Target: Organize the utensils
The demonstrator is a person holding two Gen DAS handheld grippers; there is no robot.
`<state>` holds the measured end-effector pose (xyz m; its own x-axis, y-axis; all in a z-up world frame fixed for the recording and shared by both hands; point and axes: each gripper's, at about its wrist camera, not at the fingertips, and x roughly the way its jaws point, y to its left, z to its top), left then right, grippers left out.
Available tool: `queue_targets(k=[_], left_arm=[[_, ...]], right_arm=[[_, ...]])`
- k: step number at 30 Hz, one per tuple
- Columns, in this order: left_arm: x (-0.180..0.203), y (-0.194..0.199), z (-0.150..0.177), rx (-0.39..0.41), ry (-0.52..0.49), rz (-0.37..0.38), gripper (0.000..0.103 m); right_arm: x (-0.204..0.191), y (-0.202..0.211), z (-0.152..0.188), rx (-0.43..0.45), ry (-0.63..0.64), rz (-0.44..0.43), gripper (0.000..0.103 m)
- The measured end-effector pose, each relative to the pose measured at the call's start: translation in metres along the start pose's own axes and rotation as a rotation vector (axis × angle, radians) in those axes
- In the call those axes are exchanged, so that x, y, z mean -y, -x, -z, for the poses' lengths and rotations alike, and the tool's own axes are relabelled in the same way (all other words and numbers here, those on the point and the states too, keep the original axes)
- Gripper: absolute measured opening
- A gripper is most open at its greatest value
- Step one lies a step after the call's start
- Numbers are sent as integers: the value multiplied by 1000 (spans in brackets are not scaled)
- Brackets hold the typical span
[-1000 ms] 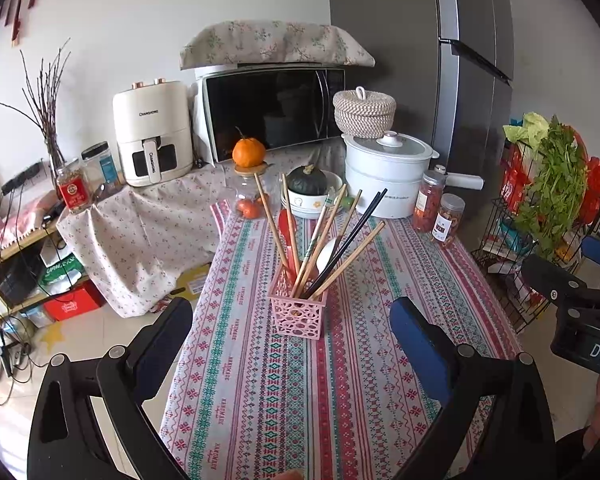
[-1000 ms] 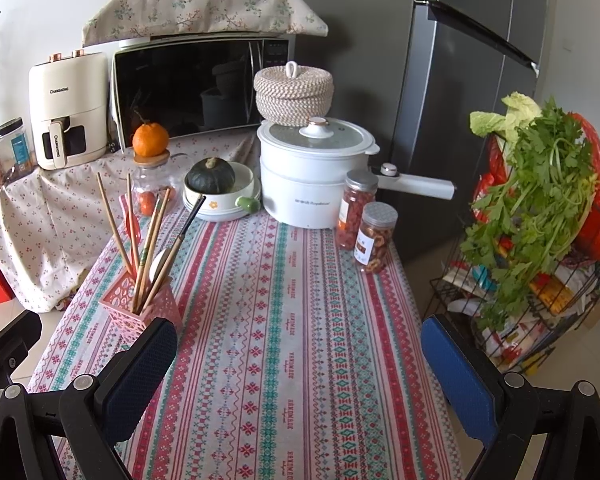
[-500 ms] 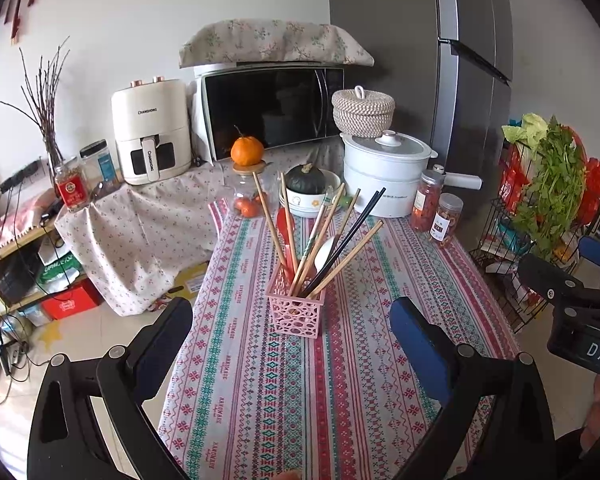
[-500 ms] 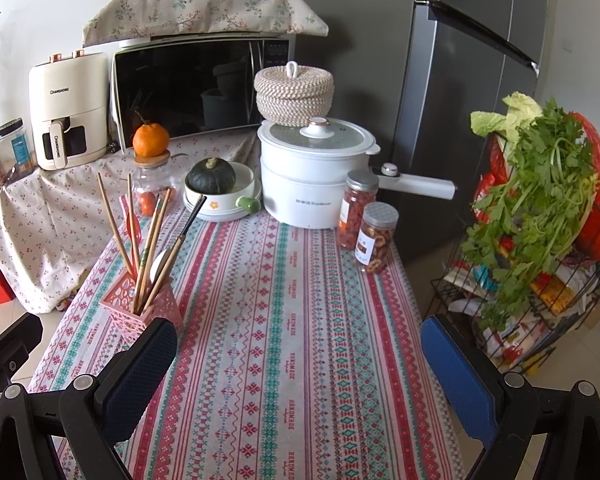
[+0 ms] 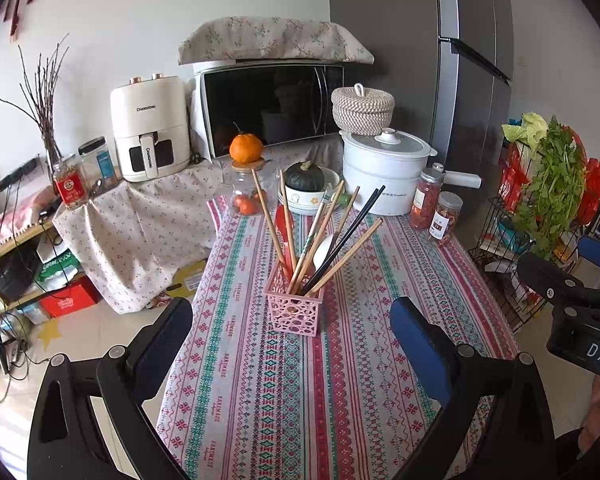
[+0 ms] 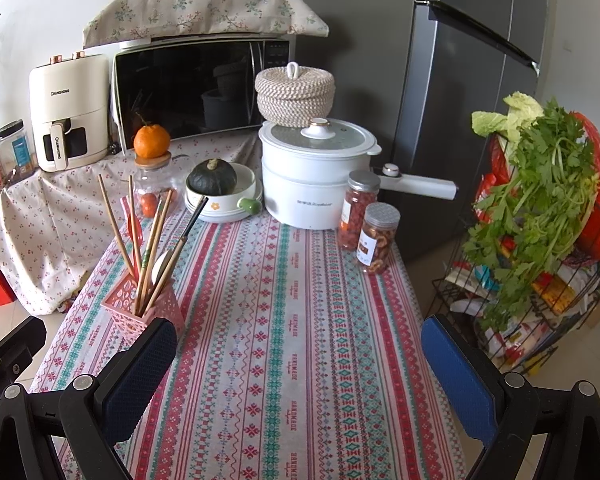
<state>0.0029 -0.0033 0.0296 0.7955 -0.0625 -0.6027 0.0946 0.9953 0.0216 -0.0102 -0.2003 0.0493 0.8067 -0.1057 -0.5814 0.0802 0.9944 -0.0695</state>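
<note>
Standing near the table's left edge, utensil basket (image 5: 294, 308); left claw (image 5: 290, 344) and right claw (image 6: 298, 364) spread.

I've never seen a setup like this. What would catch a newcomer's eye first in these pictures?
Probably the pink basket standing on the striped tablecloth, bristling with chopsticks and spoons that fan out in all directions. Framing it, the left claw sits open right in front of it, while the right claw is open over bare cloth. Behind, a white pot and an orange perched on a jar stand out.
</note>
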Motion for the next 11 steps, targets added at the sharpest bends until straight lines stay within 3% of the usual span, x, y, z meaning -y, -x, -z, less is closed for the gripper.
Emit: queue_targets(k=[11], left_arm=[[1,1,-1,7,2,-5,100]], right_arm=[[-2,0,-1,3,-3,-4,101]])
